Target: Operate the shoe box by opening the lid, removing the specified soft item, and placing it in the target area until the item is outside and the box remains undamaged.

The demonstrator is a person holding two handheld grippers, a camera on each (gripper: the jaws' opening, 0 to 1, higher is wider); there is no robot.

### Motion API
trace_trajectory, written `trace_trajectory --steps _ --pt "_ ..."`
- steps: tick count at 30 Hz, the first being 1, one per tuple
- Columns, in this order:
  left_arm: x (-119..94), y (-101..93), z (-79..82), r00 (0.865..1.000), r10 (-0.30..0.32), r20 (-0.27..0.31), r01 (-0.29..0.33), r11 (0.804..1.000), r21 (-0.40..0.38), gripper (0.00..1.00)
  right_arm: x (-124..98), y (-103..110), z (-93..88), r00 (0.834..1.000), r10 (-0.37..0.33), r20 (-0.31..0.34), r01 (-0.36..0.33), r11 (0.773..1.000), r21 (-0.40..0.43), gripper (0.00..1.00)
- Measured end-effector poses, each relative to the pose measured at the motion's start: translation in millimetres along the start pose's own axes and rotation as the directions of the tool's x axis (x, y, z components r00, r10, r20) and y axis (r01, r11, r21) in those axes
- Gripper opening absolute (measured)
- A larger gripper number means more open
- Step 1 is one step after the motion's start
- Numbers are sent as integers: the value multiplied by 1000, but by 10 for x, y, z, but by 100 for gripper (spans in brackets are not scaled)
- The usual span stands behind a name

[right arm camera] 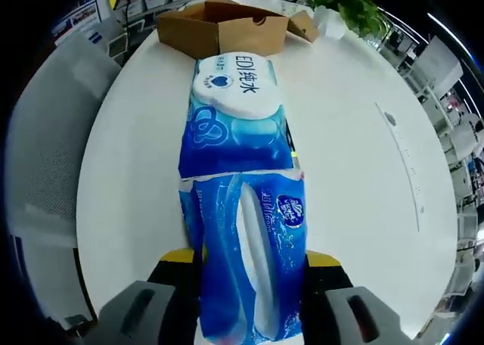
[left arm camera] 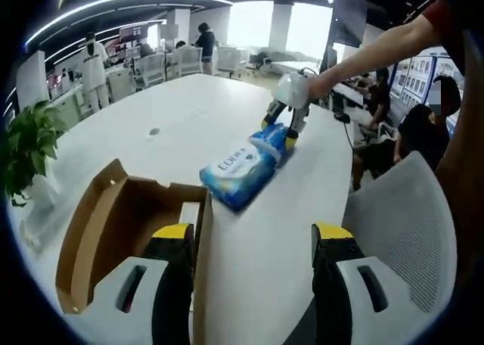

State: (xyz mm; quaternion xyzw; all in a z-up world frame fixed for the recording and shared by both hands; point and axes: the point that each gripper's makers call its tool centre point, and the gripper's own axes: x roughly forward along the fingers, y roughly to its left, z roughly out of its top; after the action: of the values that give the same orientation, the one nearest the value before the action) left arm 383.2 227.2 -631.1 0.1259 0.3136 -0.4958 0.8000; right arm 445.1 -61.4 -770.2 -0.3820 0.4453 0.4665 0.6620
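Note:
The brown cardboard shoe box (left arm camera: 113, 224) stands open on the white table (left arm camera: 174, 118), at the lower left of the left gripper view. My left gripper (left arm camera: 253, 233) is open just above the box's near right wall, holding nothing. Past the box, a blue wet-wipes pack (left arm camera: 238, 171) lies on the table, touching a blue soft tissue pack (left arm camera: 274, 139). My right gripper (left arm camera: 282, 124) is at the tissue pack's far end. In the right gripper view, my right gripper (right arm camera: 253, 260) is shut on the tissue pack (right arm camera: 253, 239), with the wipes pack (right arm camera: 234, 110) and the box (right arm camera: 219, 23) beyond.
A potted plant (left arm camera: 26, 148) stands at the table's left edge, close to the box. A grey mesh chair (left arm camera: 412, 231) sits against the table's right side. People, desks and chairs are in the office behind the table.

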Motion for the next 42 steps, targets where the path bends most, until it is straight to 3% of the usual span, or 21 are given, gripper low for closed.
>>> trace_trajectory --steps 15,25,36,42 --pt "-7 41 2 1000 0 1 0 1000 -2 63 -10 -12 16 1000 1 -6 -1 1000 -15 54" --pt "-20 43 19 1000 -4 14 4 1000 0 63 -201 -32 64 1000 -11 18 11 1000 8 52" --pt "-66 -4 74 999 -17 43 17 1000 12 63 -482 -93 248 990 -57 128 35 984 173 53" --pt "-148 -18 60 998 -13 58 12 1000 11 63 -634 -163 450 966 -128 224 54 949 310 51"
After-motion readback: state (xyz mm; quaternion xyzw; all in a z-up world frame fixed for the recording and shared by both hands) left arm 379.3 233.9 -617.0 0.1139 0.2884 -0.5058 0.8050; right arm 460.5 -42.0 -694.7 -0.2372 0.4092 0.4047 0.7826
